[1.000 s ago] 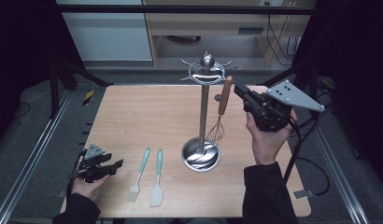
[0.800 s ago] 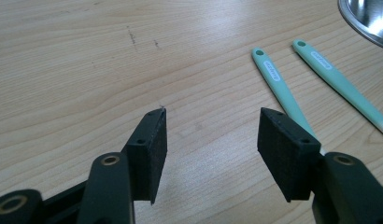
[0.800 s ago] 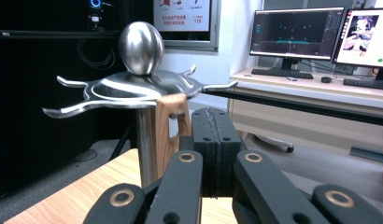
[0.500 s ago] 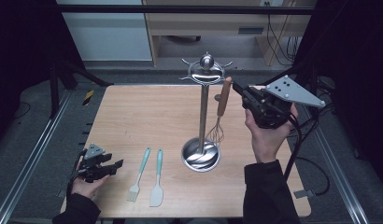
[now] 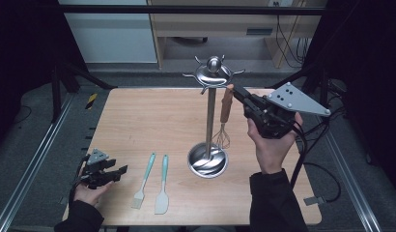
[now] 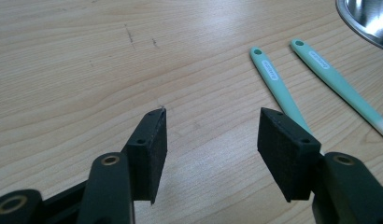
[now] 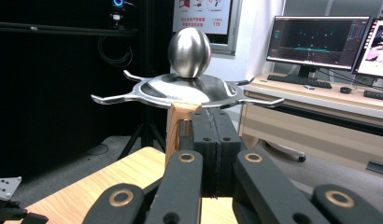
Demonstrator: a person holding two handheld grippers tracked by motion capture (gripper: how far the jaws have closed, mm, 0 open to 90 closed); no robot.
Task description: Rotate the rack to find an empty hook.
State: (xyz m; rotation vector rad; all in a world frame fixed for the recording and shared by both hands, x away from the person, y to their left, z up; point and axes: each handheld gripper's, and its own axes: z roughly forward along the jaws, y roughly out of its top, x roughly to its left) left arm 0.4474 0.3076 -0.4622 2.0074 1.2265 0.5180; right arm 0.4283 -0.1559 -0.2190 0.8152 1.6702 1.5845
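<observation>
Left to right: our left gripper (image 5: 108,173) rests low at the table's (image 5: 138,125) near-left corner, jaws spread w/ nothing between them, bare wood showing in the gap. Just right of it lie the teal brush (image 5: 144,180) and teal spatula (image 5: 162,184), side by side, untouched. Next the steel rack (image 5: 210,96), base dish on the table, hooks round its top disc. Our right gripper (image 5: 239,94) is up by the disc, jaws pinching the whisk (image 5: 225,113) at the wooden handle's top end; wires hang just above the dish.

Risks, as we judge it: grip is off to one side of the handle, so the whisk could twist or slip; nudging the disc could rock the rack; the loop could miss the hook.
</observation>
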